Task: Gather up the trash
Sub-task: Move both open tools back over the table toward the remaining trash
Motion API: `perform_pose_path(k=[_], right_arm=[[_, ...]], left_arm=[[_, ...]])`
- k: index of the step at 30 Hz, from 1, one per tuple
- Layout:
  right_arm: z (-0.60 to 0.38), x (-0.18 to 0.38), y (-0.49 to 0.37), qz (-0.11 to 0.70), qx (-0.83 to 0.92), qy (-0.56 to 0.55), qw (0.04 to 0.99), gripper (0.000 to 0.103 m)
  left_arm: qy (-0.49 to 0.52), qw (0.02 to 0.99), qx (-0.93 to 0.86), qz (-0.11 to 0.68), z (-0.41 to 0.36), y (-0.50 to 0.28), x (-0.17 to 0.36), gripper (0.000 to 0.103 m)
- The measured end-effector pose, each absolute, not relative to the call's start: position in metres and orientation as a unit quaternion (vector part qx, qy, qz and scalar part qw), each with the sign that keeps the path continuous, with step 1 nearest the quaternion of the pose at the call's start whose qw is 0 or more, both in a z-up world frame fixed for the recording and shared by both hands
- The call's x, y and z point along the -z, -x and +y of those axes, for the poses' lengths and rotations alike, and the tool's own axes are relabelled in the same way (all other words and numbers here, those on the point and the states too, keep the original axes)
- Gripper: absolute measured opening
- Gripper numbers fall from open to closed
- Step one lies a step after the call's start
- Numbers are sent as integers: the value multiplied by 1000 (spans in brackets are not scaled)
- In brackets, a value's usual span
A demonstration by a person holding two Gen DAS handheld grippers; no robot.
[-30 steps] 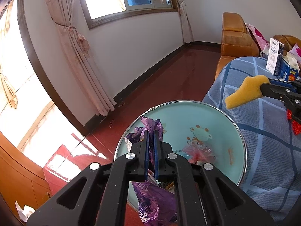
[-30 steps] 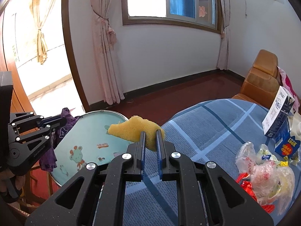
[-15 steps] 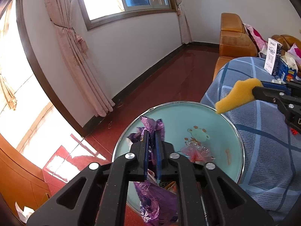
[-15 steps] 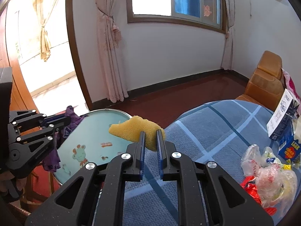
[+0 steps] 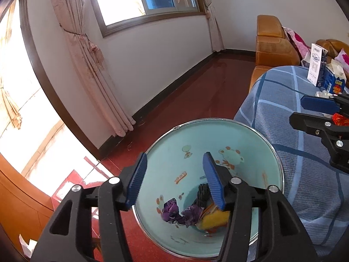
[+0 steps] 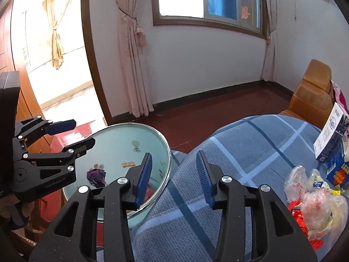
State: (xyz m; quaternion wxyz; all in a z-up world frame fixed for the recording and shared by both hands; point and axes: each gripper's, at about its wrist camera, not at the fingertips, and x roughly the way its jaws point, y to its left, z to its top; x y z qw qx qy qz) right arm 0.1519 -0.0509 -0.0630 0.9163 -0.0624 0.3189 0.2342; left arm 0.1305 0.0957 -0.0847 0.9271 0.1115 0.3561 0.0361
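My left gripper hangs over the light teal trash bin, jaws opening, nothing between them. At the bin's bottom lie a purple wrapper and a yellow sponge beside dark scraps. My right gripper is above the bin's rim and the blue plaid cloth; its jaws are opening and empty too. In the right wrist view the left gripper shows at the left over the bin, with the purple wrapper inside. The right gripper enters the left wrist view from the right.
A heap of clear and red wrappers lies on the cloth at the right. Behind it stand a white-and-dark carton and a blue box. An orange sofa is beyond, with red floor and curtains by the wall.
Both grippers went from shut to open. The purple wrapper left the left jaws and the yellow sponge left the right jaws; both now lie in the bin.
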Motion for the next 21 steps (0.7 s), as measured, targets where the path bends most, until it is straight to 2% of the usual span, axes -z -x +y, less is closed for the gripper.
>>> perform_pose_path(k=[5,7,13,21], right_arm=[[-56,63,-149,318,-226,62,919,46],[-61,61,-146,317,-221,62,920,47],[-98,49,-128,311,-182,50,931,48],[-229,40,-76,305,-56,-7,951,52]], left_arm=[[-116,925,-35,359,92,-131,87,59],[-117,925,-38,358,90,-131,87,67],[-125,927,-20,354,76,-127,84,68],[-150,921,38,357,15,-127,88,68]])
